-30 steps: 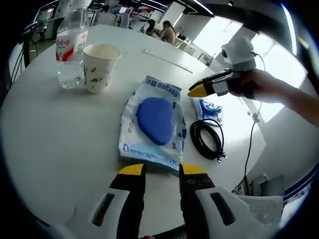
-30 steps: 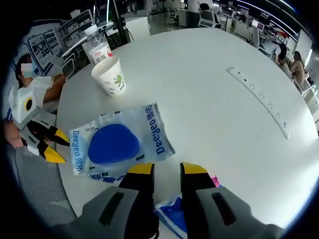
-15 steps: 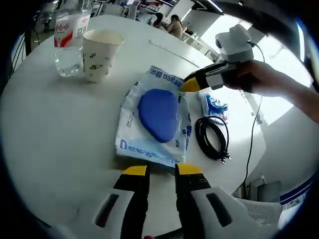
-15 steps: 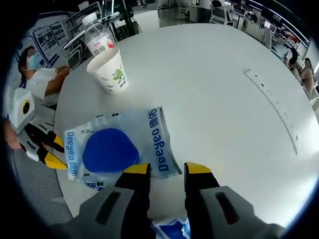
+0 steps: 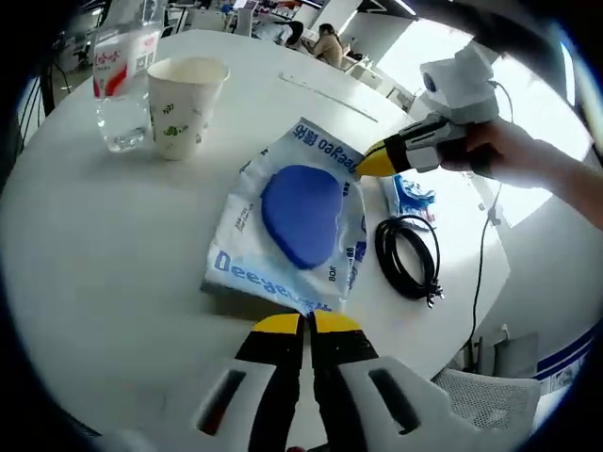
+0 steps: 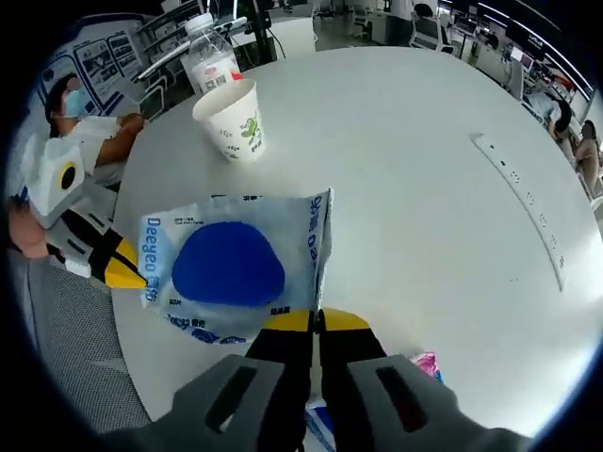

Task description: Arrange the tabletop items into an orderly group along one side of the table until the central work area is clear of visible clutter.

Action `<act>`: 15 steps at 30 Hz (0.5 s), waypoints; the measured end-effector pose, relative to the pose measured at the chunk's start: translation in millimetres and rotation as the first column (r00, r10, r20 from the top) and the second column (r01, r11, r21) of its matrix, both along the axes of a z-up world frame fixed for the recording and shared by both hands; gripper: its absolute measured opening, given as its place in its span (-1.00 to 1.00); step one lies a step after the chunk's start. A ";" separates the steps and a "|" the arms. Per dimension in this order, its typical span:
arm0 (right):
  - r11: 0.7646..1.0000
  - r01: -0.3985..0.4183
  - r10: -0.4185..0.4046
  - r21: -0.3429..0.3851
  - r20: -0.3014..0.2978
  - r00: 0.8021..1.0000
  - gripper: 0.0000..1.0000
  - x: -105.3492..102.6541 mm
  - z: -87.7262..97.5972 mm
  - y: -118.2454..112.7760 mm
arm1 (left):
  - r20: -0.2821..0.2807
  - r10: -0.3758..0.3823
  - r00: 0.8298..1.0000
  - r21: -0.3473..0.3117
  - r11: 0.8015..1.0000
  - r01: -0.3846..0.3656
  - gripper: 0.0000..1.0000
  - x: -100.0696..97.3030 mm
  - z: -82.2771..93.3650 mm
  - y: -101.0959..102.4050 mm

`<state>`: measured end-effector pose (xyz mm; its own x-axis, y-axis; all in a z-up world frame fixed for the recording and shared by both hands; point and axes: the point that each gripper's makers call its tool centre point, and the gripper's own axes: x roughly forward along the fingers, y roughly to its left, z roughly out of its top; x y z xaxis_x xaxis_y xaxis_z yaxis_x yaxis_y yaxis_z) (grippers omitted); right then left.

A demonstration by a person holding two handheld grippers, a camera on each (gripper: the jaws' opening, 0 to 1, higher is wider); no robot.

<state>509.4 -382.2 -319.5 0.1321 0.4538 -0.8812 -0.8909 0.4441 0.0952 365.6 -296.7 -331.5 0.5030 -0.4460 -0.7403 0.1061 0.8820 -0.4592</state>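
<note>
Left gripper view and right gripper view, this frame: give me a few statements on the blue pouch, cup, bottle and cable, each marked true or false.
1. Both hand-held grippers, left and right, are shut on edges of the blue pouch. True.
2. The paper cup lies tipped over. False: it stands upright.
3. The water bottle stands right beside the cup. True.
4. The black cable rests on top of the pouch. False: it lies coiled on the table beside it.

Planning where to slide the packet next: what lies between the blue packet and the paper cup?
Bare white tabletop. In the left gripper view, nothing sits between the blue packet and the paper cup; the water bottle stands beyond the cup.
</note>
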 end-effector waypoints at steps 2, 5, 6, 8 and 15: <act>1.000 0.017 -0.017 0.011 -0.002 1.000 -1.00 -2.3 3.4 -2.2 | 0.002 0.005 1.000 -0.004 1.000 -0.005 -1.00 0.8 1.4 1.0; 0.999 0.031 -0.031 0.024 0.002 1.000 -1.00 -5.0 7.9 -4.4 | 0.007 0.004 1.000 0.002 1.000 -0.004 -1.00 1.8 3.4 2.1; 0.999 0.037 -0.037 0.030 0.004 0.999 -1.00 -6.7 10.3 -5.2 | 0.010 0.003 1.000 0.003 1.000 -0.003 -1.00 2.5 3.6 2.9; 0.997 0.054 -0.055 0.046 0.007 0.998 -1.00 -7.3 15.0 -6.5 | 0.014 0.004 1.000 0.007 1.000 -0.004 -1.00 3.5 4.7 4.4; 0.978 0.164 -0.163 0.131 -0.018 0.986 -1.00 -13.0 32.8 -12.2 | 0.047 0.031 0.998 0.021 0.999 -0.032 -1.00 11.4 9.0 15.8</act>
<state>496.4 -394.3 -286.7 0.2081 0.5390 -0.8162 -0.8062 0.5670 0.1689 377.0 -280.8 -322.5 0.5512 -0.4131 -0.7250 0.0990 0.8951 -0.4348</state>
